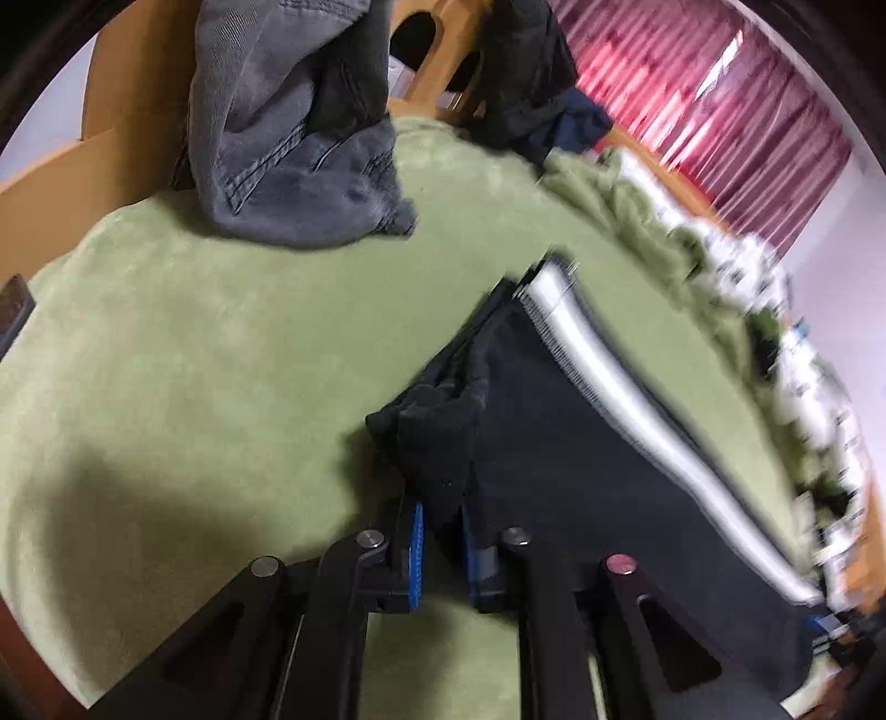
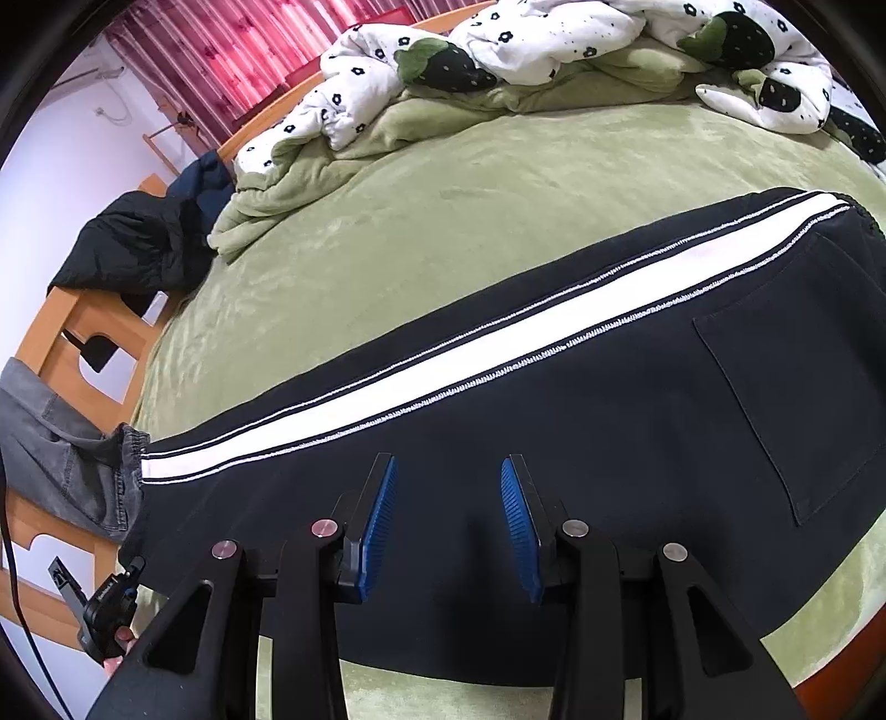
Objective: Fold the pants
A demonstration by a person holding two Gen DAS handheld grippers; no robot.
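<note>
Black pants [image 2: 609, 421] with a white side stripe [image 2: 498, 354] lie flat and lengthwise across the green bedspread [image 2: 498, 183], with a back pocket at the right. In the left wrist view, the same pants [image 1: 554, 471] bunch up at their near end. My left gripper [image 1: 442, 518] is shut on that bunched dark cloth, which sits pinched between the blue pads. My right gripper [image 2: 448, 462] stands open over the middle of the pants near their front edge. Its blue pads are apart and nothing is pinched between them.
Grey jeans [image 1: 293, 166] hang over the wooden bed frame [image 2: 72, 321] at the pants' cuff end. A dark garment [image 2: 138, 243] lies at the bed's corner. A crumpled flowered quilt [image 2: 554, 50] covers the far side. Red curtains [image 1: 692, 83] hang behind.
</note>
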